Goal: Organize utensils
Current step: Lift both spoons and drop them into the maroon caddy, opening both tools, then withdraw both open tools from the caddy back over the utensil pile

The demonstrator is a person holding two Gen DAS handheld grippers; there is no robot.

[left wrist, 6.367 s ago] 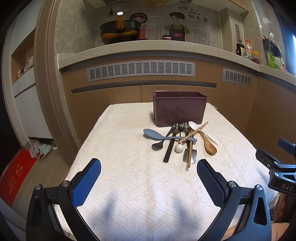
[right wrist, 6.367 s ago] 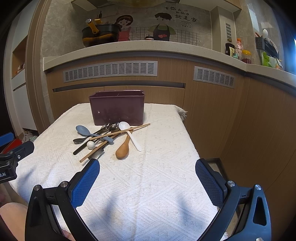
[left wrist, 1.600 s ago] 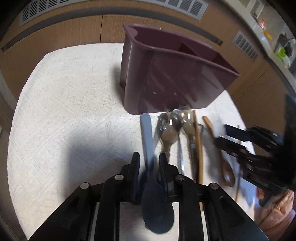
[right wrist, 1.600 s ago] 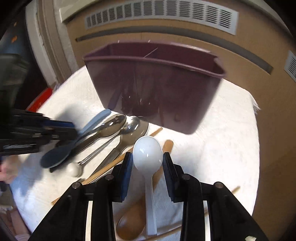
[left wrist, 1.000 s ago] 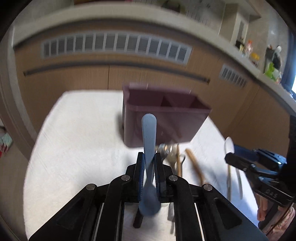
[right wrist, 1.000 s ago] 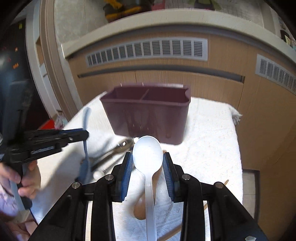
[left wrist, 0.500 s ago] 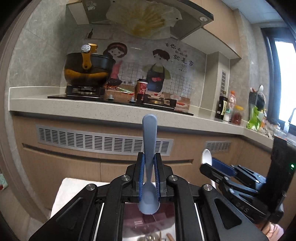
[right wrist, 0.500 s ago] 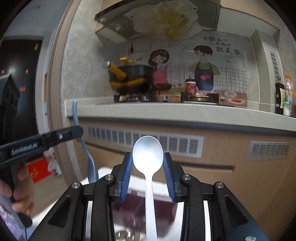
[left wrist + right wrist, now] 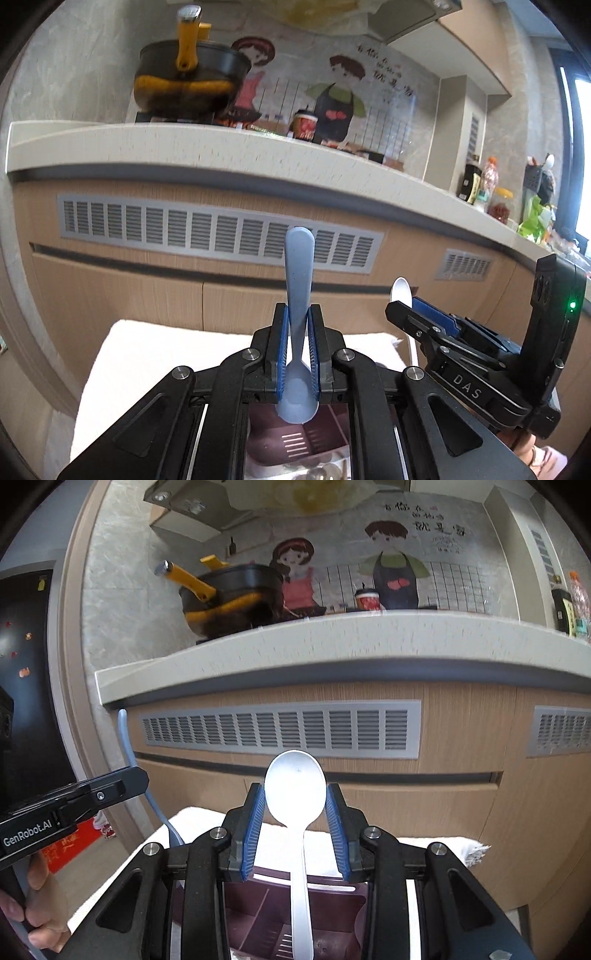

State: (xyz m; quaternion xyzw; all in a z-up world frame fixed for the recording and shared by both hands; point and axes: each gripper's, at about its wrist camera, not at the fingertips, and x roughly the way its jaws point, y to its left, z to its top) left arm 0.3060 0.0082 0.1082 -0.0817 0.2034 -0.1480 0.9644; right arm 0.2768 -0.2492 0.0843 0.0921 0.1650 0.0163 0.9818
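Both spoons are up in the air! The blue spoon [image 9: 298,291] stands upright in the left gripper [image 9: 297,347], its handle pointing up, its bowl hanging low, the pads clenched tight on the narrow neck just above that bowl. Over on the right, the white spoon [image 9: 297,805] sits the other way round: bowl up top, handle trailing down, and the right gripper [image 9: 295,830] is grasping it across the widest part of the bowl.

Directly below both tools, there's the maroon caddy [image 9: 266,915], open side up, a divider wall splitting it into compartments, slotted drain holes on its floor. The white handle hangs over its mouth; whether the tip has passed below the rim, I can't tell. From the left wrist view the blue bowl hovers just above that same container, not yet inside as far as I can see.

The caddy rests on a white cloth [image 9: 147,354] covering the table. At the near edge of the left view, a few metal pieces [image 9: 321,472] lie on it, too cropped to name.

So where do we stand? Early going, I'd judge. Two spoons lifted, neither dropped in, and the compartments in view look bare. Release these two, then back for whatever waits on the cloth.

Beyond, a wooden cabinet front with grey vents [image 9: 280,734], and a countertop carrying a black and yellow pot [image 9: 184,85].
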